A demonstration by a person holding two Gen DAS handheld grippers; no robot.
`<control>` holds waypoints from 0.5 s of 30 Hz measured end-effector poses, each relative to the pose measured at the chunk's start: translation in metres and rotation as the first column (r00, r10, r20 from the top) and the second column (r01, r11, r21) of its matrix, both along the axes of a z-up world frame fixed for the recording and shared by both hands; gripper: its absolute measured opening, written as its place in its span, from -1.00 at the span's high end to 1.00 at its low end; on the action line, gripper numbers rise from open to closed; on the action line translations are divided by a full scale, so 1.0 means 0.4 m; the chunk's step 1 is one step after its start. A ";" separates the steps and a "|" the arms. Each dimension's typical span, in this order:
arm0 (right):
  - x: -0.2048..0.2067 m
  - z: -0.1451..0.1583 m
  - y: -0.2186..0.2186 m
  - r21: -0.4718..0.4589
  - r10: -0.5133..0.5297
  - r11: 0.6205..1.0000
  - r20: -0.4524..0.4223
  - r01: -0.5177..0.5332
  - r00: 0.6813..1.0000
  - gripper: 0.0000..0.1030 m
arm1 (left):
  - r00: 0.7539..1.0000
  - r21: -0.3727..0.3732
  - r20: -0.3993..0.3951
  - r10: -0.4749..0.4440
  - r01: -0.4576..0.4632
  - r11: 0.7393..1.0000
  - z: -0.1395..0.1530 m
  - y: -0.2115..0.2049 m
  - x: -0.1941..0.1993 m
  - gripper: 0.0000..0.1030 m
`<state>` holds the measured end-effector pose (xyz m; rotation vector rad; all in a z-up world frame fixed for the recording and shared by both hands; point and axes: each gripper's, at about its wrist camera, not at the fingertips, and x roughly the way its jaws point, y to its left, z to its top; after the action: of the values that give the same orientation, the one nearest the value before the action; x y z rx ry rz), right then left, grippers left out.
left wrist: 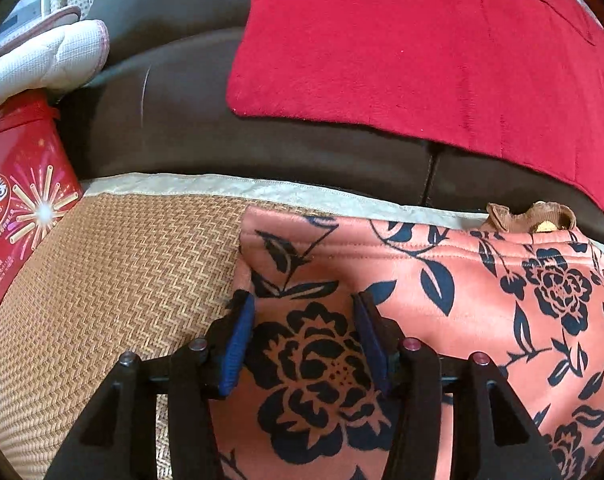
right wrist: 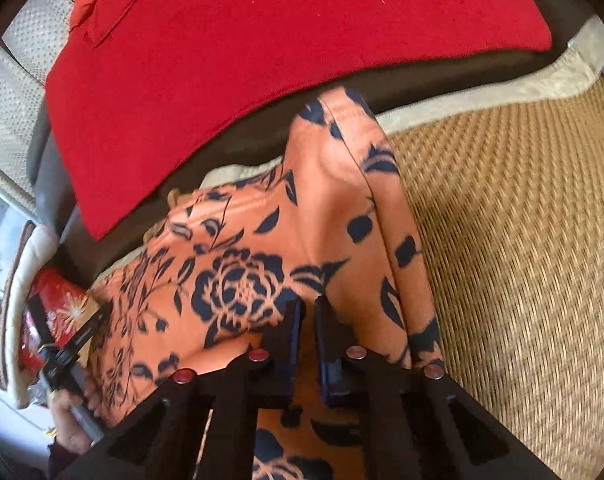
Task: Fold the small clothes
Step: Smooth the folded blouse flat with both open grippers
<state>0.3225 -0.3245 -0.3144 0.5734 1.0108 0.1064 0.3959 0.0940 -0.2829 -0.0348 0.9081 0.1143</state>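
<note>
At the far left of the left wrist view, a red printed snack box with a starburst design (left wrist: 18, 216) stands on the woven straw mat with a pale cloth border (left wrist: 114, 280), below a white quilted cushion (left wrist: 50, 64). To its right, the salmon-pink garment printed with dark navy roses and leaves (left wrist: 442, 300) lies spread on the mat, its stitched hem running along the mat's far border. The left gripper (left wrist: 302, 320) hovers over the garment's left end with its blue-padded fingers (left wrist: 238, 344) held apart, a large printed rose showing between them; they pinch nothing. Behind, a red plush blanket (left wrist: 422, 48) drapes over the dark brown sofa (left wrist: 174, 120). A small brown ruffled cloth (left wrist: 530, 216) peeks out beyond the garment's far edge at right. In the right wrist view, the right gripper (right wrist: 308, 312) is clenched on a raised fold of the garment, which tents upward, with bare mat to the right.
</note>
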 end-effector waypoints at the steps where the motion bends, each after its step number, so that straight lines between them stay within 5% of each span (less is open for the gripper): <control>1: -0.013 0.000 -0.006 0.010 0.005 1.000 -0.003 -0.005 1.000 0.86 | 1.000 0.001 0.004 -0.007 0.007 1.000 -0.001 0.003 -0.011 -0.05; 9: -0.064 0.054 -0.019 0.006 0.008 1.000 0.038 -0.009 0.999 0.90 | 0.999 -0.070 -0.035 0.027 -0.029 0.997 0.036 0.041 -0.063 -0.07; 10: -0.070 0.070 -0.013 -0.009 -0.003 1.000 0.044 0.004 0.999 0.77 | 0.999 -0.099 -0.024 0.028 -0.030 0.995 0.054 0.042 -0.076 -0.07; 15: -0.126 0.167 0.055 -0.036 0.030 0.999 0.145 -0.025 0.989 0.78 | 0.996 -0.107 0.037 -0.080 0.084 0.991 0.130 -0.054 -0.199 -0.09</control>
<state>0.2722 -0.3025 -0.2476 0.5134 0.8771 0.1537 0.3163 0.0725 -0.2308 -0.1004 0.8816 -0.0123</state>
